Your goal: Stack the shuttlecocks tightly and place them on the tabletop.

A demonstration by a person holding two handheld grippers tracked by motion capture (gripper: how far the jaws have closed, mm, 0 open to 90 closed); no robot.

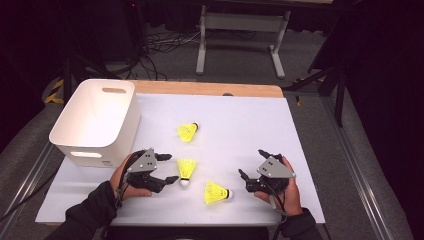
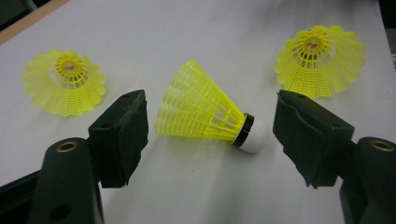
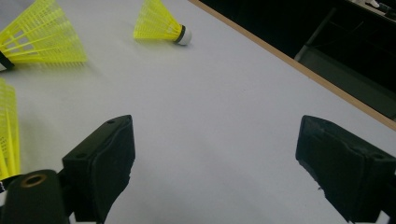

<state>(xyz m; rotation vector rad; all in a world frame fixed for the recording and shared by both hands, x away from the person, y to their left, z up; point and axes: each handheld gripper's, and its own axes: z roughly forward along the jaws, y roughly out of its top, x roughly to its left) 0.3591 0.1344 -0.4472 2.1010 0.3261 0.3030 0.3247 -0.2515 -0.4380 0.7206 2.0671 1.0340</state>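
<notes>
Left hand-held gripper (image 1: 169, 168) around the middle shuttlecock (image 1: 186, 171) on the table (image 1: 250, 130).

The middle shuttlecock lies on its side between the two jaws of the left hand-held gripper, which stand apart and do not touch it; its white cork points toward the person. A second shuttlecock (image 1: 188, 131) lies farther up the table, a third one (image 1: 216, 193) nearer to the right hand-held gripper (image 1: 252, 163), whose jaws are wide apart over bare table. A white bin (image 1: 95, 122) stands at the left edge.

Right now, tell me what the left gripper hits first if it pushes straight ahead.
The middle shuttlecock: it lies on its side between the open jaws of the left gripper, neither pad touching it yet. Depth is hard to judge.
</notes>
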